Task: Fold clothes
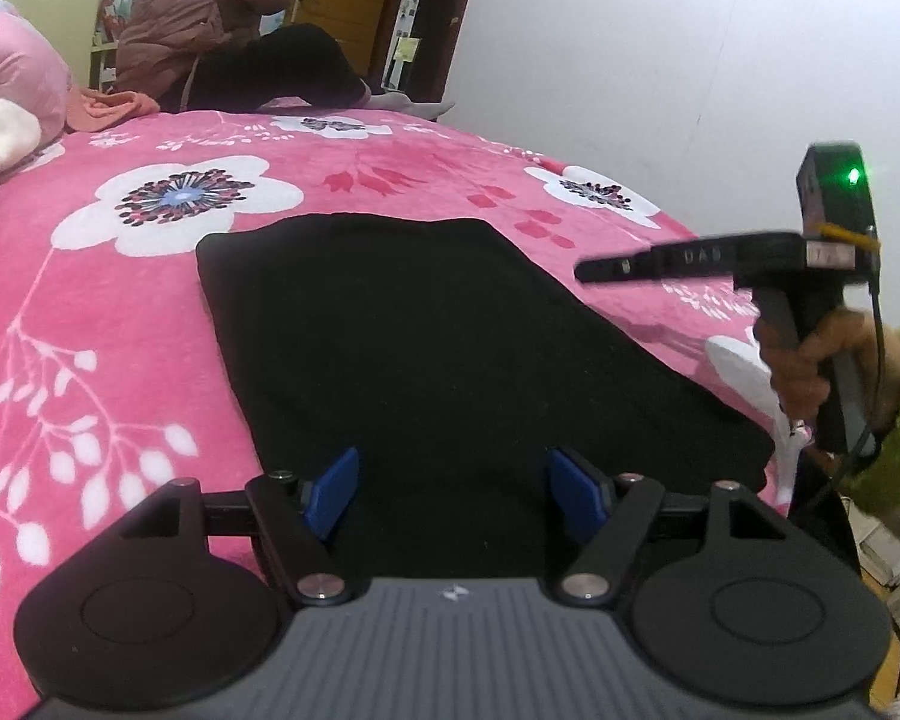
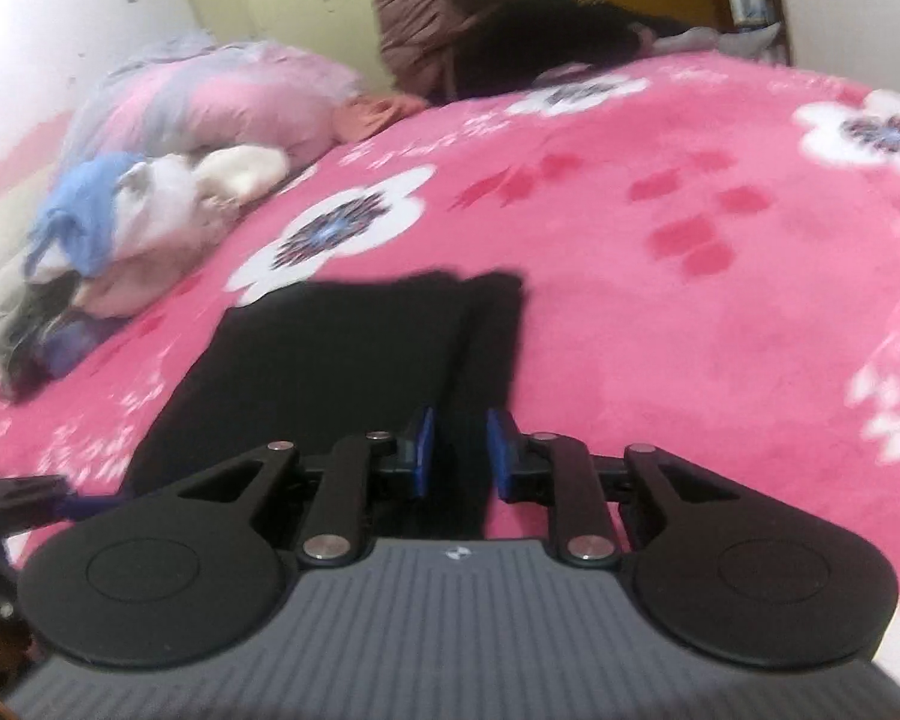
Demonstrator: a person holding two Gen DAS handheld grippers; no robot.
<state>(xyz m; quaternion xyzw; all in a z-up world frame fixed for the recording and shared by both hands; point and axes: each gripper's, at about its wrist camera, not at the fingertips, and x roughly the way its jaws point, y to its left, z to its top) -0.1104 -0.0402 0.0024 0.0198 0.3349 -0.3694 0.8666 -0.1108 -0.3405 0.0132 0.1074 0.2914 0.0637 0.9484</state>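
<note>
On the pink floral fleece blanket (image 1: 120, 360) we see the task's thing, a flat black knit garment (image 1: 426, 348), already doubled into a long panel. Its long axis runs away from us, from the near bed edge toward the far side, narrowing toward the far end in the left wrist view.

Left gripper (image 1: 453, 495) sits right at the garment's near end, centred on it, blue pads wide apart with only cloth behind them, gripping nothing. Whether the pads touch the fabric we cannot tell.

Right gripper (image 2: 459, 450) hangs over the garment's right-hand long edge in its own blurred view. Its jaws are nearly closed, with a narrow gap and nothing pinched that we can make out. From the left wrist view the same tool (image 1: 594, 270) sits above the blanket just off the right edge, held by a hand (image 1: 810, 360) in a green fuzzy sleeve (image 1: 894, 420).

We judge the left gripper nearer to the near hem, so a lengthwise fold would start there, while the right must first reach the edge.

Writing: raised letters on the right tool's arm read roughly "DAS", blurred. A small logo on each gripper body is unreadable.

Further out lie a heap of pale and blue clothes (image 2: 126, 222), a pink quilt (image 2: 222, 102), and a seated person in a brown puffer jacket (image 1: 204, 18).
</note>
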